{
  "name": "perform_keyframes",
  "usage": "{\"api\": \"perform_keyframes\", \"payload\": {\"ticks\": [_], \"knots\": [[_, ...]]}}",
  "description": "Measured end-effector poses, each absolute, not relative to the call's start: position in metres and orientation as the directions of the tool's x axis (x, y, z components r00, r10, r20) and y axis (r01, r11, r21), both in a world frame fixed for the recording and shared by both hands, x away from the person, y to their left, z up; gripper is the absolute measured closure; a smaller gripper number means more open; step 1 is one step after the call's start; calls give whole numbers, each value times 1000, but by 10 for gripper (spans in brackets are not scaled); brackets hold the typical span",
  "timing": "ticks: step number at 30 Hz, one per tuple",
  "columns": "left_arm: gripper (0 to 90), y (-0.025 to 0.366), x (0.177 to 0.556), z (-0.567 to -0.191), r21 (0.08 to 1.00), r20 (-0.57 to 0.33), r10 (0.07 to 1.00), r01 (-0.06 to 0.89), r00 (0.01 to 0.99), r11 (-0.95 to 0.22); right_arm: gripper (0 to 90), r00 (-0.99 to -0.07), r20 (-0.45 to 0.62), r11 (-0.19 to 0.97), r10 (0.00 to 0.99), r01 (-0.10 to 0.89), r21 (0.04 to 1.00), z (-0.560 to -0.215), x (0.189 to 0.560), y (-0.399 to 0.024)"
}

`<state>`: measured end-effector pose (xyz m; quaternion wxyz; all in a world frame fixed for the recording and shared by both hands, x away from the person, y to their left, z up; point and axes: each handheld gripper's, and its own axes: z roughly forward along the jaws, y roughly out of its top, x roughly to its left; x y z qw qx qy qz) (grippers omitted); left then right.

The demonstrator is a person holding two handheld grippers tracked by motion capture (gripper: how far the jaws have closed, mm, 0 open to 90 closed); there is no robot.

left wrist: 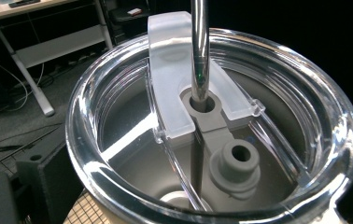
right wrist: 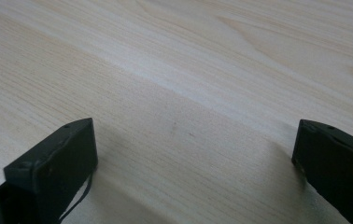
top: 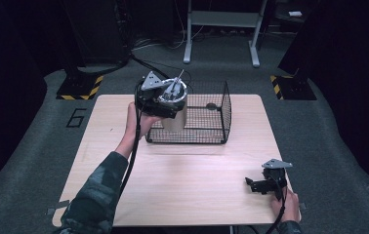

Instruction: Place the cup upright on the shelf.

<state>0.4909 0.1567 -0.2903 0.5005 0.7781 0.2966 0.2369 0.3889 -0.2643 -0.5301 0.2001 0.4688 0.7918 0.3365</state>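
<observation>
Right gripper [top: 251, 185] is sitting nearest, parked on the table [top: 197, 185] well away from the wire basket [top: 207, 119], jaws wide apart, holding nothing. Left gripper [top: 165, 100] is carrying the tumbler [top: 175, 114] with its clear lid [left wrist: 212, 140] and metal straw [left wrist: 199, 51] at the basket's left edge; can't tell its jaw opening. Next is probably lowering it in upright. No readable branding; a "6" [top: 76, 118] is marking the floor left of the basket.

Pale wooden bench [top: 182, 175] on grey carpet, white number 6 [top: 76, 117] marked on the floor at its left, yellow-and-black striped stand bases [top: 80, 87] at both far corners, white metal frame legs [top: 221, 29] behind, dark room beyond
</observation>
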Motion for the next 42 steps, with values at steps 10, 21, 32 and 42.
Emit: {"api": "perform_keyframes", "payload": {"ticks": [10,21,32,42], "knots": [[39,149,509,-294,919,69,723,239,687,-315,0,-480,-1,333,877,608,720,-530,389,-264],[39,136,527,-304,916,63,756,264,652,-303,0,-477,2,329,879,609,722,-530,389,-264],[39,128,544,-317,911,62,788,288,613,-296,0,-474,7,324,881,612,721,-530,389,-264],[39,125,558,-332,908,43,821,320,569,-269,0,-471,12,321,882,619,717,-530,388,-264]]}}
